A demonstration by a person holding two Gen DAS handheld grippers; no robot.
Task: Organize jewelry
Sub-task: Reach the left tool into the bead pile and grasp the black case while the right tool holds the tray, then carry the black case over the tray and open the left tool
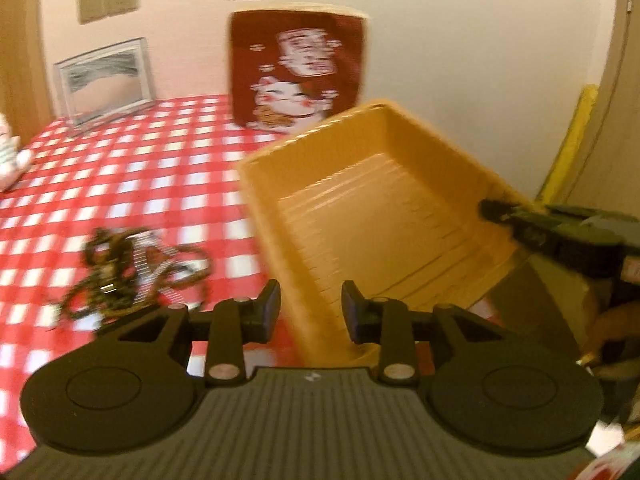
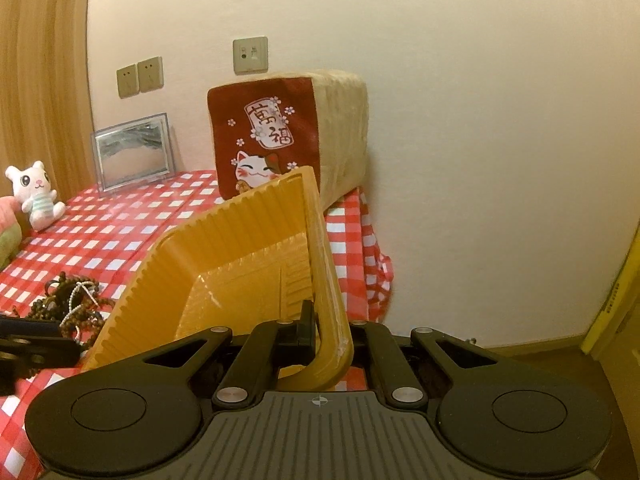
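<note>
Dark beaded necklaces and bracelets tangled with a silvery chain (image 1: 132, 268) lie heaped on the red-and-white checked tablecloth (image 1: 120, 168), just left of the ribbed yellow plastic tray (image 1: 384, 216). That tray hangs tilted, its rim pinched in the closed right gripper (image 2: 332, 332). Nearer the heap, the left gripper (image 1: 310, 308) stands partly open and empty, straddling the tray's near corner

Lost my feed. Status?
Right gripper shut on yellow tray rim, tray tilted. Left gripper open, empty. Jewelry pile on tablecloth, unobstructed.
</note>
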